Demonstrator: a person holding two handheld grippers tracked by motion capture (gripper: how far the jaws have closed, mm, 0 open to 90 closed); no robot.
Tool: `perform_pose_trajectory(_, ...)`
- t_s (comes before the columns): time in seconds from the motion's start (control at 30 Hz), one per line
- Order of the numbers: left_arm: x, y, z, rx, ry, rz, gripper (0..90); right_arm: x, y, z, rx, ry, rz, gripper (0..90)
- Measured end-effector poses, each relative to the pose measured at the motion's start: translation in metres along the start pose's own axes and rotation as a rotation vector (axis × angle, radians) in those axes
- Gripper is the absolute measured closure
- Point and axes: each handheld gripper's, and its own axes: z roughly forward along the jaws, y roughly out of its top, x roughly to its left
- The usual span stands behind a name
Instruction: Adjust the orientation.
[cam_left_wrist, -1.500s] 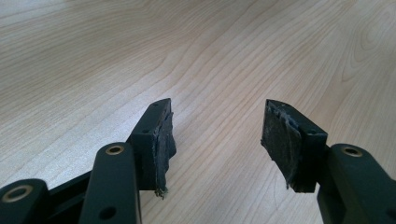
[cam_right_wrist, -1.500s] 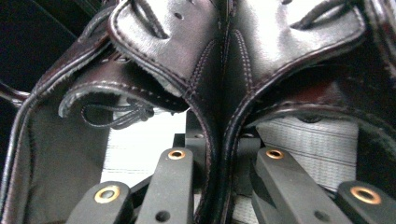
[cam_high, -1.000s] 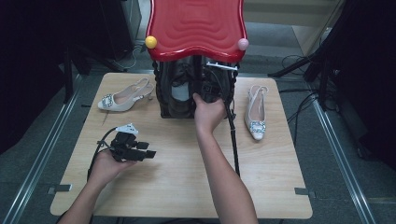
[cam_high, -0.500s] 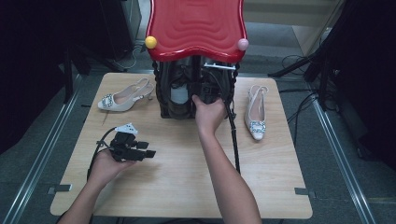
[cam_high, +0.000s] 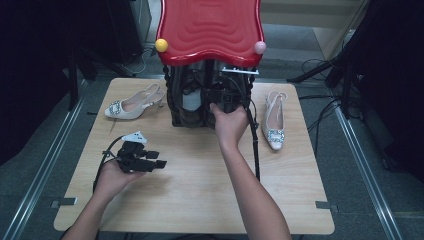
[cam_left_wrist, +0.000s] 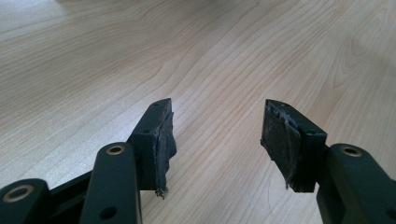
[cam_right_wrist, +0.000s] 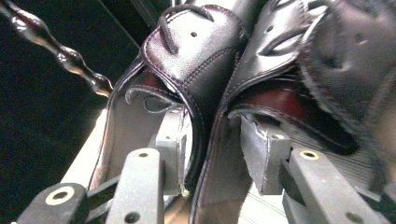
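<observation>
Jaws on the right gripper (cam_right_wrist: 217, 161) sit astride the adjoining side walls of two dark leather shoes (cam_right_wrist: 210, 84), one pad inside the left shoe, the other inside the right one. They have just been opening, and whether the pads press on the leather I cannot tell: the left pad looks close against the wall, the right pad seems slightly off it. Seen from the high view, the right hand (cam_high: 229, 120) reaches forward under the red shelf top (cam_high: 210, 30) of a small rack at the far middle of the worktop (cam_high: 200, 200), and the black shoes (cam_high: 192, 97) stand on the rack's lower level, side by side. A yellow ball (cam_high: 161, 45) and a pink ball (cam_high: 260, 47) cap the shelf's front corners. Left gripper (cam_high: 150, 164) rests in the left hand (cam_high: 112, 177) low over the near-left part of the worktop, well apart from the rack; its jaws stand wide with bare wood between them. One white slingback shoe (cam_high: 132, 104) with a jewelled buckle lies left of the rack, its mate (cam_high: 274, 120) lies right of it, toe toward the person. Black cable trails from the right gripper down along the forearm.
</observation>
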Motion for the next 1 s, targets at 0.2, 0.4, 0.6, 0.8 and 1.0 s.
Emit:
perform_pose_trajectory(0.2, -0.003, 0.002, -0.001, -0.002, -0.002, 0.010, 44.3, -0.003, -0.002, -0.010, 0.006, 0.002, -0.034, 60.2)
perform_pose_trajectory(0.4, -0.007, 0.011, -0.006, 0.000, -0.052, 0.001, 55.0, -0.012, -0.007, -0.022, 0.028, 0.042, -0.037, 61.9)
perform_pose_trajectory(0.6, -0.022, 0.033, -0.018, -0.017, -0.088, 0.071, 69.6, -0.016, -0.014, -0.039, 0.032, 0.096, -0.078, 61.8)
perform_pose_trajectory(0.8, -0.032, 0.062, -0.033, -0.060, -0.108, 0.121, 80.0, -0.019, -0.021, -0.060, 0.028, 0.137, -0.117, 61.8)
perform_pose_trajectory(1.0, -0.035, 0.097, -0.048, -0.082, -0.120, 0.179, 84.3, -0.025, -0.033, -0.075, 0.019, 0.176, -0.166, 60.8)
